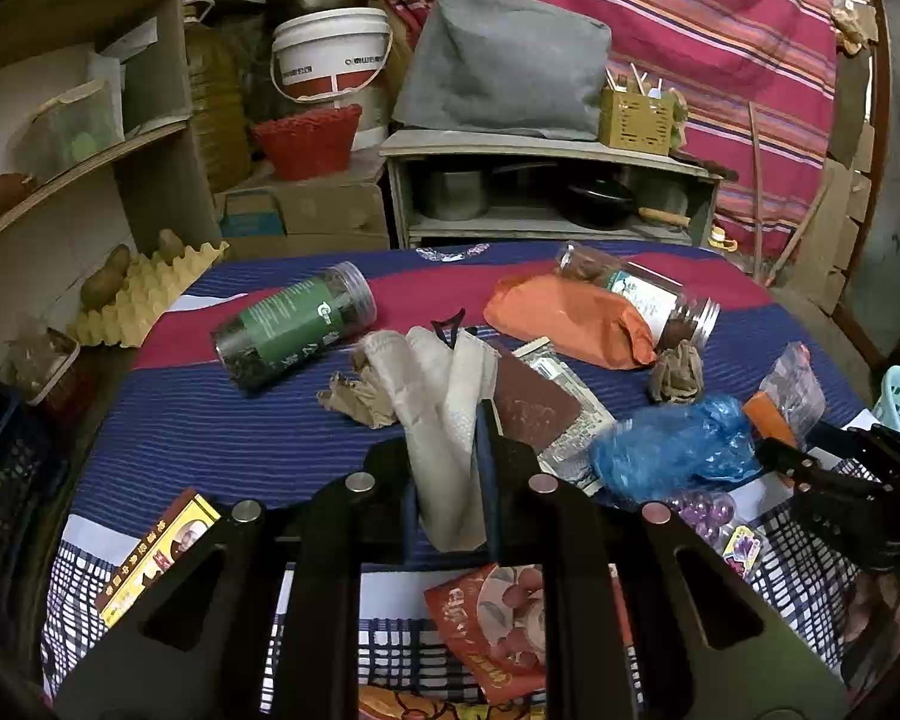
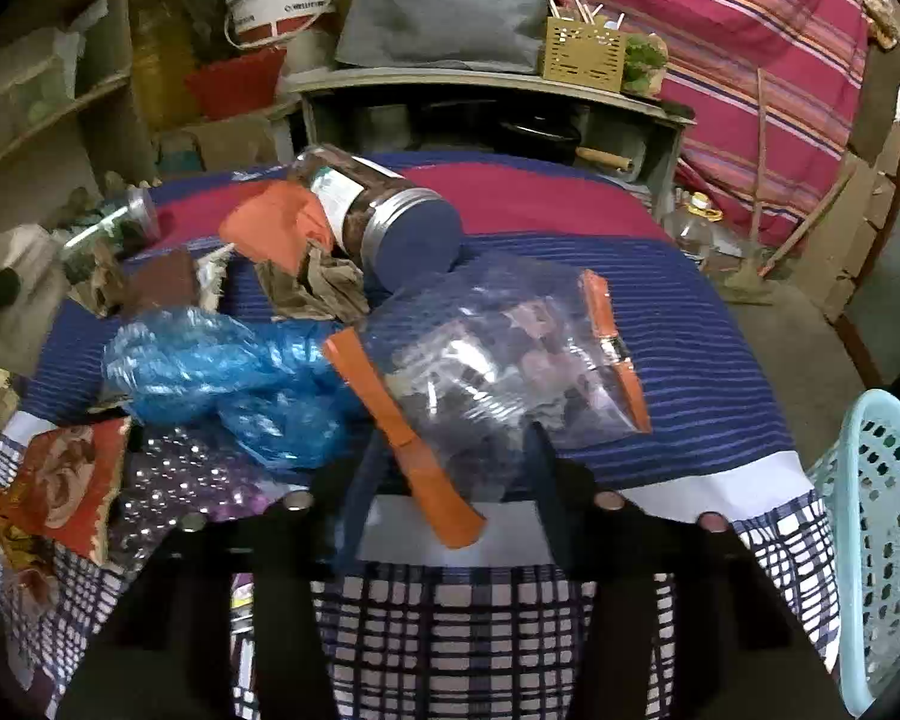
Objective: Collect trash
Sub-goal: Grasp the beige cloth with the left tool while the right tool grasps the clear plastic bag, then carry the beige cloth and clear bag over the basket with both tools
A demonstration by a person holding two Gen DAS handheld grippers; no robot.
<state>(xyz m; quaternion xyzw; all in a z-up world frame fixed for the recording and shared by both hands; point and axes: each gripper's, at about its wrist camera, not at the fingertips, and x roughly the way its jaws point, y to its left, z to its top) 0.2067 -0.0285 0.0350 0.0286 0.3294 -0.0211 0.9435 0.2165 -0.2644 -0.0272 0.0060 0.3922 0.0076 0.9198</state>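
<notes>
Left gripper (image 1: 447, 456) clamped on white cloth (image 1: 444, 408), lifted above striped table (image 1: 210, 420). Right gripper (image 2: 450, 468) around clear bag (image 2: 498, 360) with orange strips, bag between jaws; actual pinch unclear.

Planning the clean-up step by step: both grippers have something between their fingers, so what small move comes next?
Probably swing the right gripper, closed on the clear bag, toward the blue basket beside it; the left gripper already grips the white cloth.
</notes>
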